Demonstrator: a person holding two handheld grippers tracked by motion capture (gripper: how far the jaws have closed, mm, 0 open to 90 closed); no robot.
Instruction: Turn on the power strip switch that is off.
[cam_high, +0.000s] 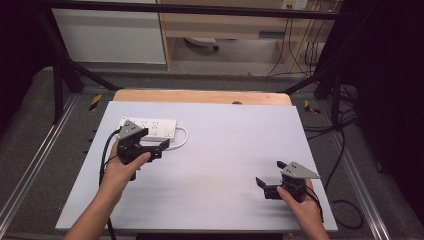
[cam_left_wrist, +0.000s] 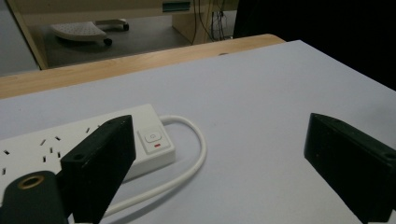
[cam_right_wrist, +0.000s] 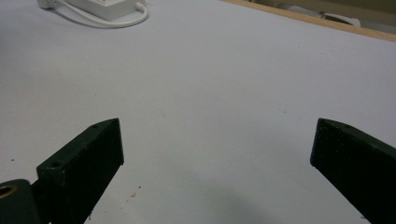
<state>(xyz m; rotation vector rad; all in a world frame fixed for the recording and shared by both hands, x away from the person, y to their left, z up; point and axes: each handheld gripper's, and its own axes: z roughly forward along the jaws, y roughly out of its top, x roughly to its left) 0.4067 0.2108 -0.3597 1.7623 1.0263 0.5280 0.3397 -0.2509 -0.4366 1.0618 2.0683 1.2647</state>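
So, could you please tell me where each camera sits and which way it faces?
High view: above the person's side, looking forward and down on the table; forearms and both grippers show.
Left gripper view: rides the left gripper, facing the power strip; open jaws show.
Right gripper view: rides the right gripper, facing bare table; open jaws show.
All views share the strip.

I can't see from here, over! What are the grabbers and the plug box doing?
Left gripper open beside power strip. Right gripper open, far off. Nothing between, over.
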